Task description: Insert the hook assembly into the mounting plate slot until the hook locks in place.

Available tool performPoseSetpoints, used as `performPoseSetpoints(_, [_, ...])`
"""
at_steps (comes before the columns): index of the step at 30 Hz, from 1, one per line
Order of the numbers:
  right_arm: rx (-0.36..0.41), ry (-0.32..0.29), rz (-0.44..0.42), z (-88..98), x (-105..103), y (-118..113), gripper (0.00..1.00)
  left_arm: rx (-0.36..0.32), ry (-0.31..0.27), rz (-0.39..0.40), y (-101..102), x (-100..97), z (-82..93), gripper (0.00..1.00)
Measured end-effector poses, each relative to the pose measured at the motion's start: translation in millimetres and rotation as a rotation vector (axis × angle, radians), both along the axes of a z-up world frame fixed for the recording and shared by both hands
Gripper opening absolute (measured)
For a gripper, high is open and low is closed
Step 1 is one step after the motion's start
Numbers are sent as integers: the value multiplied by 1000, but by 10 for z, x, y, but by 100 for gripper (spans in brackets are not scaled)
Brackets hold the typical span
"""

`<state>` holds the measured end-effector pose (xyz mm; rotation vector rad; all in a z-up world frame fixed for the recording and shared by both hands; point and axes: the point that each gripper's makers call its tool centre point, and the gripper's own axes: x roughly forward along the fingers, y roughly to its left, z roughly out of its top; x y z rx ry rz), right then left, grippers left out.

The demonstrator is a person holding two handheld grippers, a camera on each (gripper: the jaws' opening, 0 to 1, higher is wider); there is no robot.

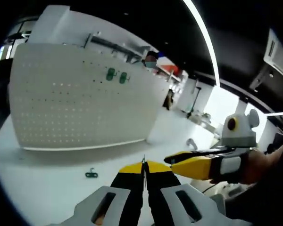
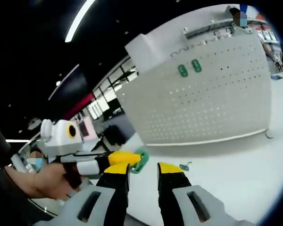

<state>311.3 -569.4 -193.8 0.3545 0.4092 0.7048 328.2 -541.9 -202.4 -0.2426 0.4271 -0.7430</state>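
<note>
A white perforated mounting plate point(image 1: 85, 108) point(image 2: 207, 99) stands upright on the white table point(image 1: 47, 188). Two green hooks point(image 1: 117, 75) point(image 2: 189, 68) hang high on it. My left gripper point(image 1: 144, 165) has its yellow jaws pressed together. In the right gripper view, it point(image 2: 132, 159) comes in from the left with a green hook point(image 2: 140, 162) at its tips. Another small green hook point(image 1: 91, 173) point(image 2: 184, 165) lies loose on the table in front of the plate. My right gripper point(image 2: 144, 170) is open and holds nothing. It point(image 1: 172, 160) sits close beside the left one.
A hand point(image 2: 47, 181) holds the left gripper, and another hand point(image 1: 259, 165) holds the right. A small grey piece point(image 1: 191, 142) lies on the table past the plate's end. Behind the plate runs a white rail or shelf point(image 1: 108, 44).
</note>
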Motion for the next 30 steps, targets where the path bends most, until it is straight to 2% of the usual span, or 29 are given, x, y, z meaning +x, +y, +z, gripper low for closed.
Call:
performPoseSetpoints(7, [31,20,-12,19,26,22,18,-49,3,12,-9,-4,60,1])
performPoseSetpoints(15, [97,57,-9,60,76,88,14,-63,-15,6,-28,-21,125,1])
performPoseSetpoints(23, [164,95,-10,83,90,117,12,-82,-37,33,-2,-4,178,1])
performPoseSetpoints(30, [212,122,2,106,82,160,9,-125,-25,51,26,-3,191,1])
